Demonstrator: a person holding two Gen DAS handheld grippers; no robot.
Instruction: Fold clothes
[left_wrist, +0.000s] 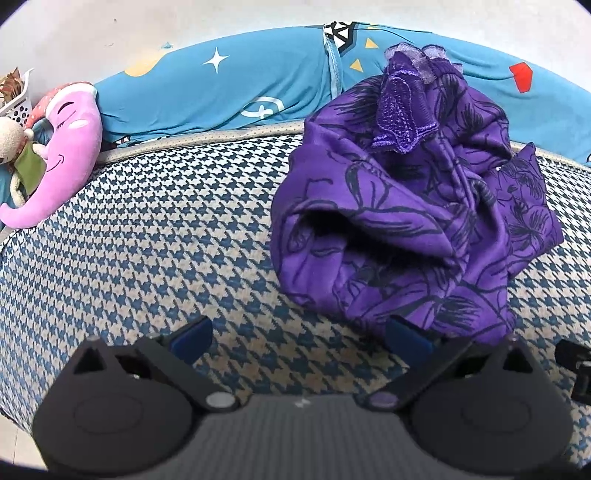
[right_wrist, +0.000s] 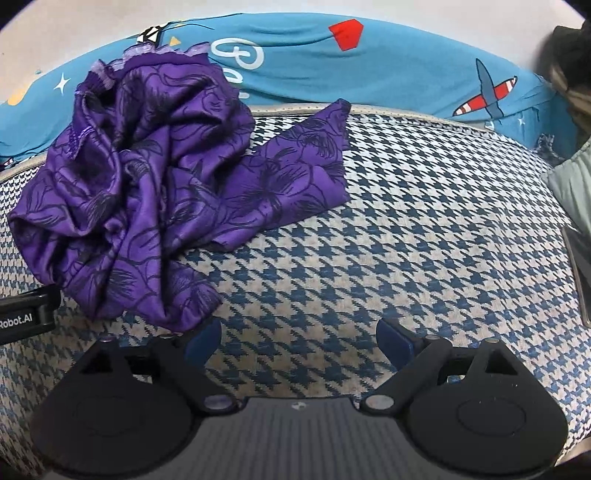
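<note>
Houndstooth cushion (left_wrist: 147, 240) bears crumpled purple garment (left_wrist: 399, 221).

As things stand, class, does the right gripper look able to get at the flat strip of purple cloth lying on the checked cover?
Probably yes. The right gripper is open and empty, and only bare checked cover lies between it and the flat strip of the purple garment. Nothing lies across that path.

Both hand-held grippers (left_wrist: 300, 341) (right_wrist: 298, 341) agape, empty.
</note>
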